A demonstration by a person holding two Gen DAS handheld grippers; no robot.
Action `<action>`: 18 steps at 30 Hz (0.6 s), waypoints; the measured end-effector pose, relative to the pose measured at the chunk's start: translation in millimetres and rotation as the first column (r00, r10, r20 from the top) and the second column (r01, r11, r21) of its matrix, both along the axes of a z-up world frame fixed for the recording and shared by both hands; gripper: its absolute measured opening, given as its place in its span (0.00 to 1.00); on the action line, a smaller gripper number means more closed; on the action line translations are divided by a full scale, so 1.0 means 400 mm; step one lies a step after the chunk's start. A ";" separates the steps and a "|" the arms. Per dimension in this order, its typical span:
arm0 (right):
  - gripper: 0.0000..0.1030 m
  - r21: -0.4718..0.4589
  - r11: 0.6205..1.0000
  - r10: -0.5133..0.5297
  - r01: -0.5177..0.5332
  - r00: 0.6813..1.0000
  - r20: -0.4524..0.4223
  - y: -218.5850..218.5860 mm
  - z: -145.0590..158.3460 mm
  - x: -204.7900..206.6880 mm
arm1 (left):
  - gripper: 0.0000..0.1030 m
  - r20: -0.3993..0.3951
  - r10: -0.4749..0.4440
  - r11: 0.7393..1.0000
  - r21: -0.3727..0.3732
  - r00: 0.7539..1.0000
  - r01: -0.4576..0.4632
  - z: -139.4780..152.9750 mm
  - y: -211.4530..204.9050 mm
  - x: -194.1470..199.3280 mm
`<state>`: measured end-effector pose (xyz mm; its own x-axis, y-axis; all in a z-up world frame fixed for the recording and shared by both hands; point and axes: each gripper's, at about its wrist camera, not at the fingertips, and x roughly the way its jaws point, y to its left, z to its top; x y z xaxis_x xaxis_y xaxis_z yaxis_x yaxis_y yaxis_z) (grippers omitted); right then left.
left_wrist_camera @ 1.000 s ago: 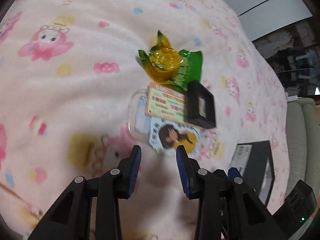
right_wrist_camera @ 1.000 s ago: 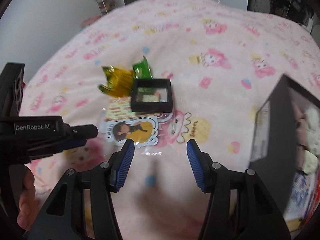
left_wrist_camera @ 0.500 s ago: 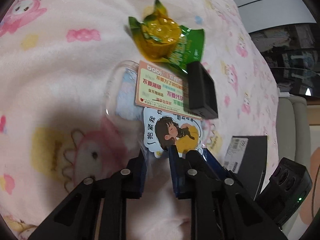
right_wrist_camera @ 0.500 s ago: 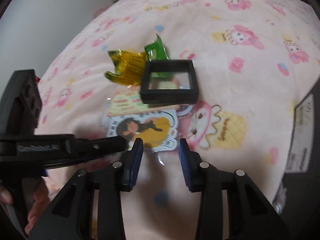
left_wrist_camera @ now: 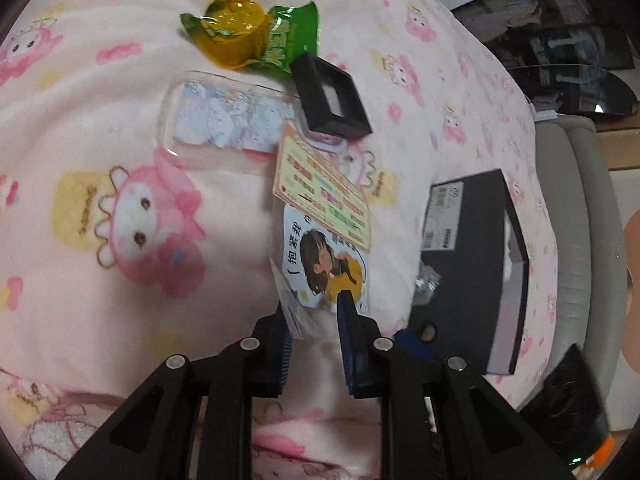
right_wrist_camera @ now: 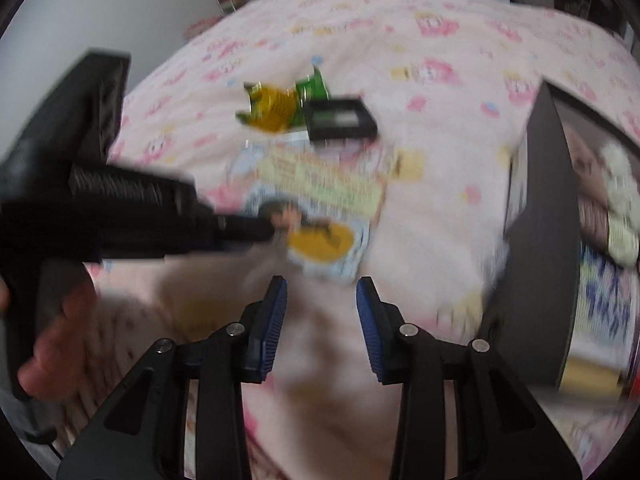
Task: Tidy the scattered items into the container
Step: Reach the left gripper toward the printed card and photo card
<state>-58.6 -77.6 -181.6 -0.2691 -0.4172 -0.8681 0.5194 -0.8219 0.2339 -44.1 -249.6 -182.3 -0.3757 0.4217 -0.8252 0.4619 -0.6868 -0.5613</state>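
Observation:
My left gripper [left_wrist_camera: 316, 312] is shut on the clear-sleeved sticker pack [left_wrist_camera: 324, 256] with a cartoon girl; an orange card [left_wrist_camera: 320, 184] rides on its far end. The pack is lifted and also shows, blurred, in the right wrist view [right_wrist_camera: 320, 236]. A yellow-green snack wrapper [left_wrist_camera: 248, 36], a small black frame box [left_wrist_camera: 332, 96] and a clear-cased picture card [left_wrist_camera: 228, 120] lie on the pink blanket beyond. The black container [left_wrist_camera: 472, 264] sits to the right; in the right wrist view [right_wrist_camera: 540, 220] it holds several items. My right gripper [right_wrist_camera: 320, 308] is open and empty over the blanket.
The pink cartoon blanket [left_wrist_camera: 120, 220] covers the bed. A grey cushioned edge [left_wrist_camera: 580, 240] lies past the container. The left gripper's body [right_wrist_camera: 100, 192] and the hand holding it fill the left of the right wrist view.
My left gripper closed on the sticker pack and lifted it off the blanket, uncovering the clear-cased card. My right gripper drew back a little.

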 end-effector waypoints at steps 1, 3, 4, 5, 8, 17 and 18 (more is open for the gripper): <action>0.36 -0.011 1.000 -0.011 0.011 1.000 0.005 0.013 0.002 0.008 | 0.16 -0.017 0.031 0.999 -0.027 0.999 -0.031 0.017 -0.001 0.015; 0.36 -0.027 0.999 -0.035 0.035 0.999 0.007 0.030 0.012 0.014 | 0.16 -0.045 0.096 0.991 -0.085 0.994 -0.100 0.043 -0.018 0.039; 0.36 -0.020 0.999 -0.029 0.029 1.000 0.007 0.026 0.013 0.010 | 0.16 -0.047 0.135 0.985 -0.102 0.990 -0.139 0.046 -0.034 0.045; 0.36 0.004 1.000 -0.023 0.023 1.000 -0.004 0.014 0.014 0.001 | 0.16 -0.041 0.171 0.978 -0.117 0.984 -0.175 0.046 -0.052 0.050; 0.38 0.031 0.999 -0.015 0.016 0.998 -0.054 -0.016 0.038 -0.024 | 0.16 -0.025 0.238 0.955 -0.179 0.971 -0.238 0.038 -0.096 0.042; 0.53 -0.016 0.997 -0.069 0.070 0.995 0.068 -0.066 -0.059 -0.120 | 0.16 0.026 0.121 0.972 -0.206 0.992 -0.113 -0.066 -0.070 -0.078; 0.53 -0.005 0.997 -0.076 0.076 0.994 0.082 -0.079 -0.081 -0.136 | 0.18 0.031 0.126 0.971 -0.208 0.992 -0.117 -0.072 -0.072 -0.082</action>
